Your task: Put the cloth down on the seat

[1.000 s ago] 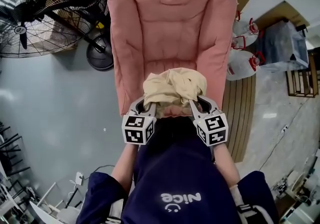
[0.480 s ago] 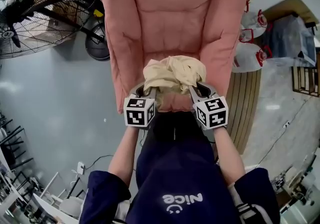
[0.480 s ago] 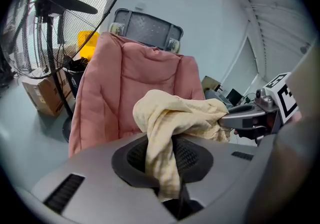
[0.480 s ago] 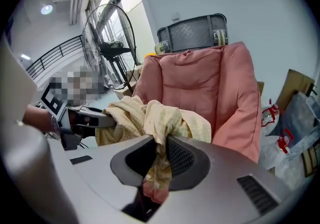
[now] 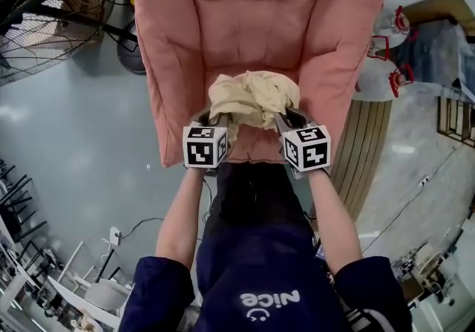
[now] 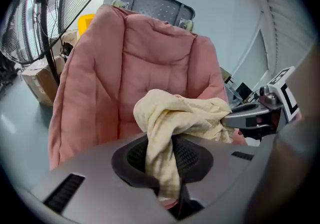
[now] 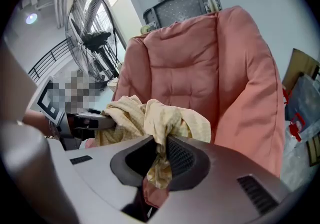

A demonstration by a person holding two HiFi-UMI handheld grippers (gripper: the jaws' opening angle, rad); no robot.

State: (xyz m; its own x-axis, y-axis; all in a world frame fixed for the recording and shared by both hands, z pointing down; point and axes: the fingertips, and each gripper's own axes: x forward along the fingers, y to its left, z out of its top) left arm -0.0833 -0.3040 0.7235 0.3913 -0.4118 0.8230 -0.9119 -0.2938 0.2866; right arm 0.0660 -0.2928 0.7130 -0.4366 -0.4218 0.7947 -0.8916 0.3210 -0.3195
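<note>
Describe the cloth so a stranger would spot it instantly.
Find the big pink padded chair. Over the front of its seat, a bunched cloth is pinched by the left gripper and right gripper. It alone is pale yellow and crumpled.

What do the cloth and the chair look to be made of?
The cloth: seemingly thin woven cotton, pale yellow, matte; it bunches in soft folds with a faint checked weave. The chair: pink padded fabric cover, matte, fibre unclear; stitched quilting lines and puffy panels show.
</note>
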